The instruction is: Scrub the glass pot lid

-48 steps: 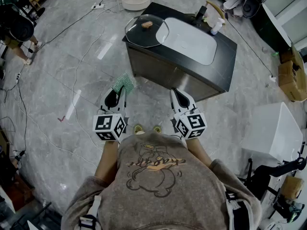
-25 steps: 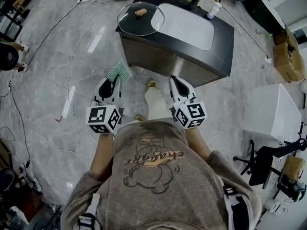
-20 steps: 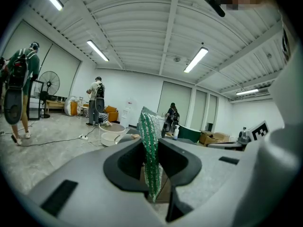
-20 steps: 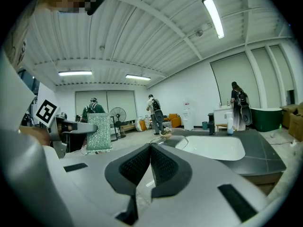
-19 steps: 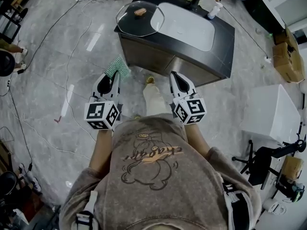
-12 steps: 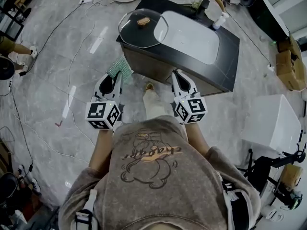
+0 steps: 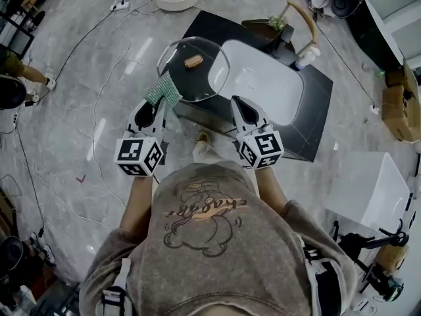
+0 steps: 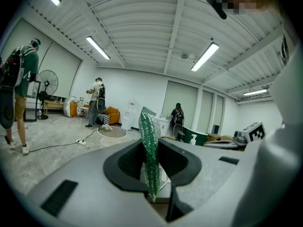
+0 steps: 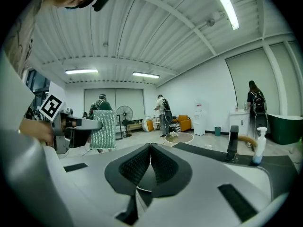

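Since scrubbing not yet begun, we hold green mesh scouring pad (image 7: 164,91) pinched upright in left gripper (image 7: 160,103), ready to wipe. Just beyond both fingertips lies round glass pot lid (image 7: 197,79), on black counter (image 7: 204,25). We have right gripper (image 7: 235,104) clenched empty, free to steady lid.

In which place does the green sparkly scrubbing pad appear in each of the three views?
Head view: the green sparkly scrubbing pad is upper left of centre, at the left rim of the round glass pot lid.
Left gripper view: pad at centre, clamped upright in the left gripper.
Right gripper view: pad left of centre, seen flat-on.
Shared landmark: the white pump bottle.
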`<state>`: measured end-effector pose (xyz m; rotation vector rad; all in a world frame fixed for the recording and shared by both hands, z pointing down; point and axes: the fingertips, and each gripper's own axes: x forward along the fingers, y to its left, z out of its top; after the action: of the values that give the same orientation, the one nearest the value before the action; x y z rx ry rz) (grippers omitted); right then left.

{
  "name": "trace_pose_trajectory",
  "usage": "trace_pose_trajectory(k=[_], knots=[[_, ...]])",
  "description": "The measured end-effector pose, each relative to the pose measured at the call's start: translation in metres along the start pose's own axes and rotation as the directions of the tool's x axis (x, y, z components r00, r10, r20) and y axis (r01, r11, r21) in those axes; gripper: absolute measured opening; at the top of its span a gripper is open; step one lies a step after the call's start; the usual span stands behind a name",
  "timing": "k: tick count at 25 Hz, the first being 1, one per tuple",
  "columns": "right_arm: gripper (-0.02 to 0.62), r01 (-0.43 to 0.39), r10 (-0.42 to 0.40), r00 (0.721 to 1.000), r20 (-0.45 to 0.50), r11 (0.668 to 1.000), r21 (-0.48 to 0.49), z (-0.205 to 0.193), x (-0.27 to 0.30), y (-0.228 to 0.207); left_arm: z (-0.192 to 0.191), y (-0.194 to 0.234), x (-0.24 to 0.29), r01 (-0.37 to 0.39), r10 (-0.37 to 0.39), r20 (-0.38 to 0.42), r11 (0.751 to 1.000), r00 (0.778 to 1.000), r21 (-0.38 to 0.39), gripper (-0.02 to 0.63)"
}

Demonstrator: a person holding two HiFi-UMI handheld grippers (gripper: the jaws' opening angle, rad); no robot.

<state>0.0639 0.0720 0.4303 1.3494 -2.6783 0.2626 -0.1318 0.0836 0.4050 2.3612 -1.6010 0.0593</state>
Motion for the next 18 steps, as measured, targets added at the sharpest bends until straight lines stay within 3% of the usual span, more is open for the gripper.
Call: trace_pose_trajectory(k=[10, 18], knots=[[0.026, -0.153, 0.152, 0.988, -0.037, 0.988, -0.023, 0.019, 0.069, -0.046, 0.026, 0.022, 0.068, -0.087, 0.087, 0.004, 0.996, 0.996, -0.033, 0.087], [0.026, -0.175, 0.174, 0.983, -0.050, 0.984, -0.025, 0.028, 0.095, -0.053, 0.033, 0.039, 0.084, -0.098, 0.097, -0.017, 0.994, 0.995, -0.044, 0.087]])
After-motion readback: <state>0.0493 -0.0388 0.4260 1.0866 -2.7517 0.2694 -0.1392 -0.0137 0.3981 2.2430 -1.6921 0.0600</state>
